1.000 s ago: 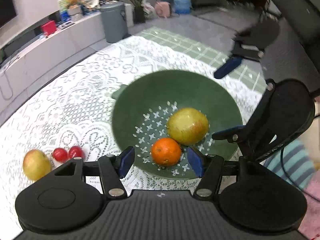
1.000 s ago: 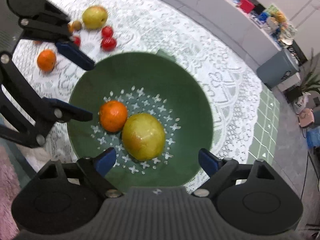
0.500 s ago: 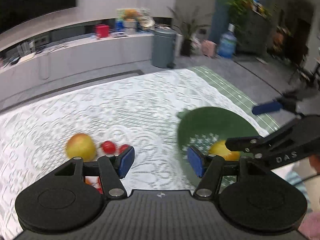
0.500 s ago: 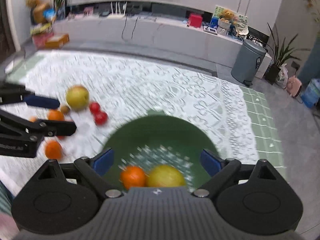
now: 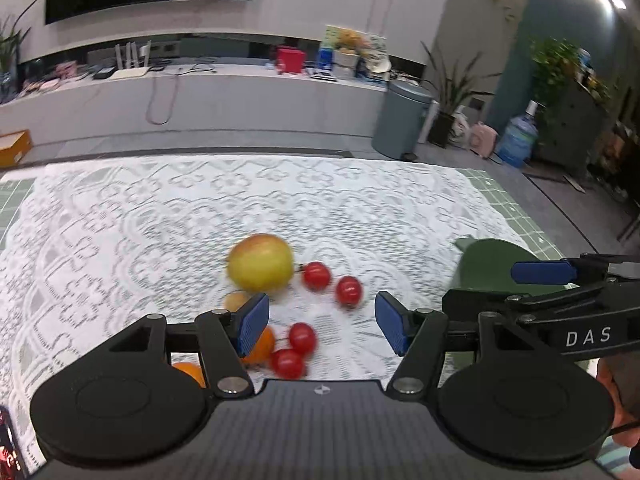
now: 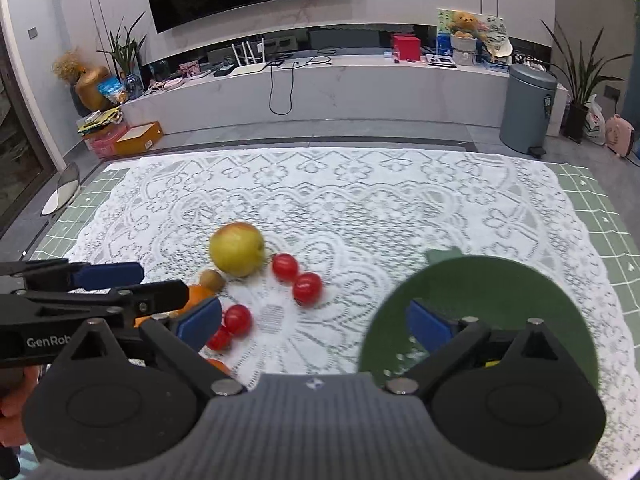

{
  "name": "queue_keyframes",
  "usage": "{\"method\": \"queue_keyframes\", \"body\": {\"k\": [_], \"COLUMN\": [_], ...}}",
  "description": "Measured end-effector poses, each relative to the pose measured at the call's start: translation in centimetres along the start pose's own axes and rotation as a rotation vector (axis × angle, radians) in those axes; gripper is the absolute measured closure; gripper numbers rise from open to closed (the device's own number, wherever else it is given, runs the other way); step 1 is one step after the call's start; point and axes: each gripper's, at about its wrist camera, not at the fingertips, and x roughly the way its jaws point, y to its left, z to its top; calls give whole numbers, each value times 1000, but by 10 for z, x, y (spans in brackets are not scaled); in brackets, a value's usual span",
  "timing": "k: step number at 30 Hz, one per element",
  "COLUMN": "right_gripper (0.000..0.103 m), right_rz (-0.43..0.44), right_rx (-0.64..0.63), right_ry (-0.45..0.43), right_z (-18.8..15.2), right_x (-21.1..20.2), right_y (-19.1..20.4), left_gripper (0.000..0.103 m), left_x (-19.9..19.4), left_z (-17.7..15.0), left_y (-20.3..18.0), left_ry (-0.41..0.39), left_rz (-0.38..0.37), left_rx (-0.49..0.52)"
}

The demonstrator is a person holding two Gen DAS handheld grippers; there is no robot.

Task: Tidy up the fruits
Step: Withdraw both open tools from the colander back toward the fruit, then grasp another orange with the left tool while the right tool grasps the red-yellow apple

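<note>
A yellow-red apple [image 5: 261, 262] [image 6: 237, 249] lies on the lace tablecloth [image 5: 200, 208] with several red cherry tomatoes [image 5: 316, 276] [image 6: 307, 288] beside it. Two oranges [image 5: 260, 346] and a small brown fruit [image 6: 211, 279] lie partly hidden behind my left gripper's finger. The green bowl [image 5: 492, 266] [image 6: 492, 292] stands at the right; its contents are hidden. My left gripper [image 5: 322, 322] is open and empty above the loose fruit. My right gripper [image 6: 314, 322] is open and empty, between the fruit and the bowl.
The table's far edge [image 6: 320, 148] borders a grey floor. A grey bin [image 6: 526, 106] and a white low cabinet [image 6: 320, 80] stand beyond. Green checked cloth [image 6: 600, 200] shows at the table's sides.
Both grippers have lifted from over the bowl and tilted up to a level view. The left gripper has swung left, over the loose fruit. Both stay open.
</note>
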Motion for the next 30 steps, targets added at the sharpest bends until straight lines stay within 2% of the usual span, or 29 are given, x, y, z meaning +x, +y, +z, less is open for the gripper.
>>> {"method": "queue_keyframes", "body": {"k": [9, 12, 17, 22, 30], "right_gripper": [7, 11, 20, 29, 34], "right_rz": [25, 36, 48, 65, 93], "right_rx": [-26, -46, -79, -98, -113], "right_ry": [21, 33, 49, 67, 84], "right_z": [1, 0, 3, 7, 14], "right_x": [27, 35, 50, 65, 84], "right_y": [20, 25, 33, 36, 39], "left_gripper": [31, 31, 32, 33, 33], "left_x": [1, 3, 16, 38, 66], "left_z": [-20, -25, -24, -25, -22], "left_y": [48, 56, 58, 52, 53], "left_ry": [20, 36, 61, 109, 166], "left_rz": [14, 20, 6, 30, 26], "left_rx": [-86, -98, -93, -60, -45]}}
